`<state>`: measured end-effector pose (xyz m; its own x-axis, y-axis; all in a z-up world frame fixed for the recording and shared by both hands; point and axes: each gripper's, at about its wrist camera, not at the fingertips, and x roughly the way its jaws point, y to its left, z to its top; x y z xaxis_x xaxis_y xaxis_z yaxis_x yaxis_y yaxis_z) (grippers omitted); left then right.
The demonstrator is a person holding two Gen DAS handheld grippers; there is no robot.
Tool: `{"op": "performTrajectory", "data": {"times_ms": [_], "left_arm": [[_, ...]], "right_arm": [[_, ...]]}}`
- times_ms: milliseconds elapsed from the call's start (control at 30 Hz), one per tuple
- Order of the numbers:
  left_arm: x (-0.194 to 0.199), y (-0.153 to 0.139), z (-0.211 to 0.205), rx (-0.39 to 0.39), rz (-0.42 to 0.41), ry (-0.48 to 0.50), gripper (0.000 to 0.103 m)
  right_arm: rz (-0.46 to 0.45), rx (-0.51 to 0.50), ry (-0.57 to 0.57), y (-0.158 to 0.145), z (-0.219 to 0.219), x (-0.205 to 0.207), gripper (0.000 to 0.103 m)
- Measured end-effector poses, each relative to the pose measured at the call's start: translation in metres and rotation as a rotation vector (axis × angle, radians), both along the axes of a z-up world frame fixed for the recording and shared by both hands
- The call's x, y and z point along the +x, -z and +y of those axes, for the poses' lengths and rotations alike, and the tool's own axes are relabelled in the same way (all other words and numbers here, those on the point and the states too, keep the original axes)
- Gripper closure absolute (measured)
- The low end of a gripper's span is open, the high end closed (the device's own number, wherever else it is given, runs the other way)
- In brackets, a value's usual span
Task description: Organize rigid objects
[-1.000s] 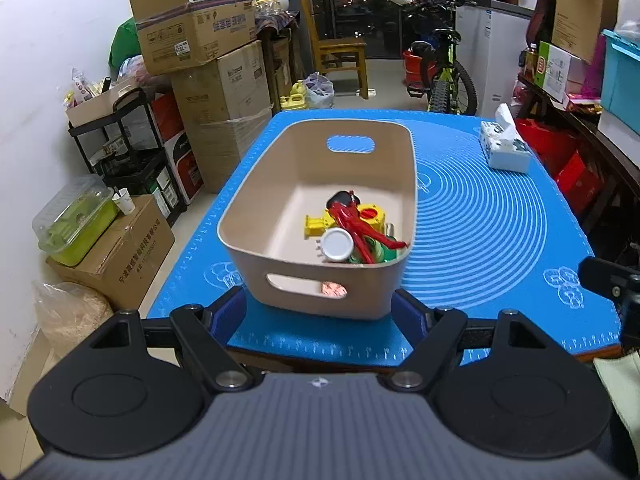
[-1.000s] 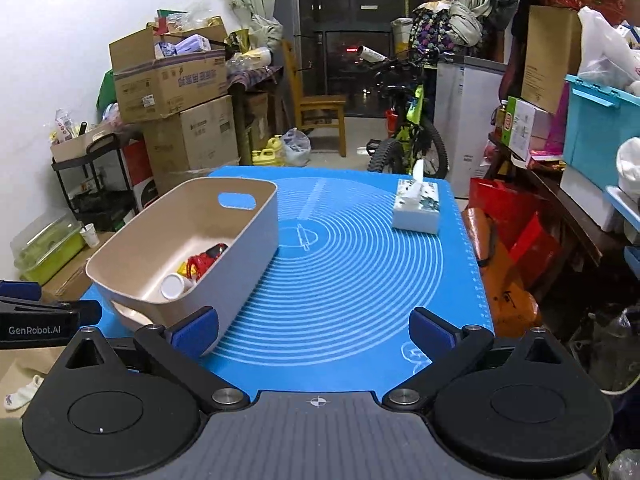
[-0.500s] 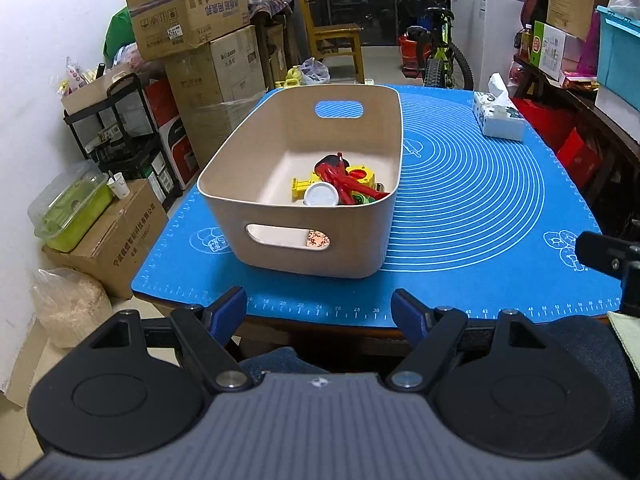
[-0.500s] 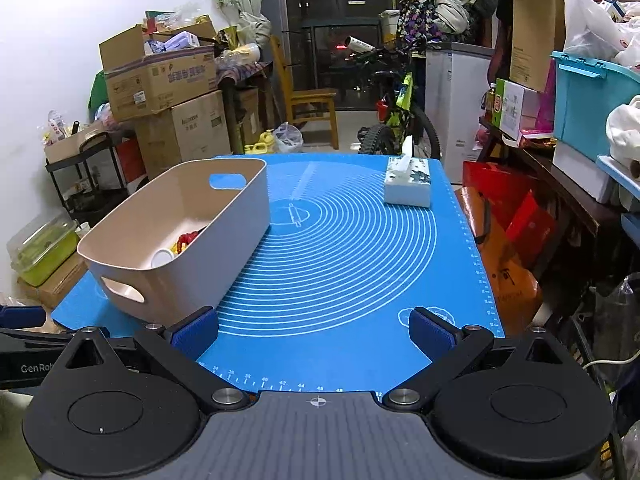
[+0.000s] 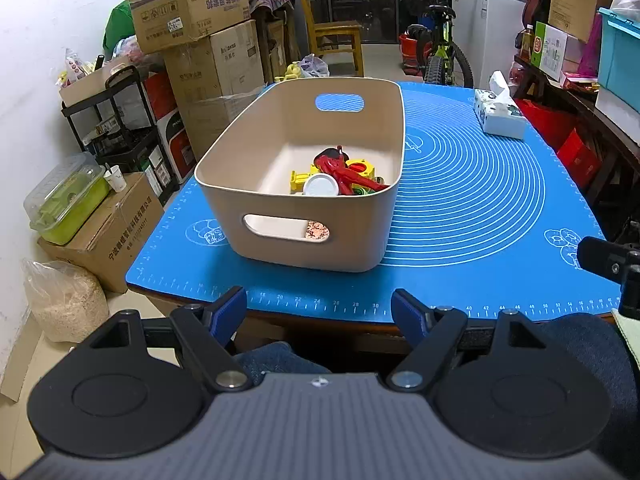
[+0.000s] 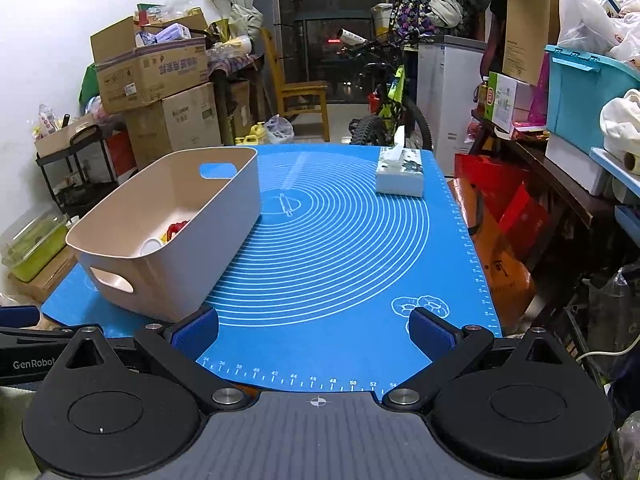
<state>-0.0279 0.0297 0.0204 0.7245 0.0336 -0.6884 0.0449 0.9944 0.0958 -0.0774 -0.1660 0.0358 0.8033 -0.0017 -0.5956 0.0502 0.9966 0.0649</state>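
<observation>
A beige plastic bin (image 5: 280, 152) stands on the blue mat (image 5: 472, 208), left of its middle. Inside lie a red toy (image 5: 340, 168), yellow pieces (image 5: 298, 178) and a white round cap (image 5: 320, 188). The bin also shows in the right wrist view (image 6: 224, 216). My left gripper (image 5: 320, 312) is open and empty, held back past the table's near edge, in front of the bin. My right gripper (image 6: 314, 328) is open and empty, low over the mat's near edge, to the right of the bin.
A tissue box (image 6: 400, 176) sits at the mat's far right. Cardboard boxes (image 5: 200, 40) and a black cart (image 5: 116, 120) stand left of the table. Shelves and crates (image 6: 580, 100) line the right. A bicycle (image 6: 384, 108) and a chair stand beyond.
Both grippers have drawn back toward the near edge of the table and away from the bin. The bin and its contents have not moved.
</observation>
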Motion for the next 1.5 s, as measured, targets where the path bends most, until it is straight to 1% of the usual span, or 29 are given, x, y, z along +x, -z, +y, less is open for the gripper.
{"op": "performTrajectory", "data": {"times_ms": [1500], "left_arm": [[0.0001,0.0017,-0.0006,-0.004,-0.003,0.000,0.023]], "right_arm": [[0.011,-0.004,0.006,0.0044,-0.0015,-0.0018,0.003]]}}
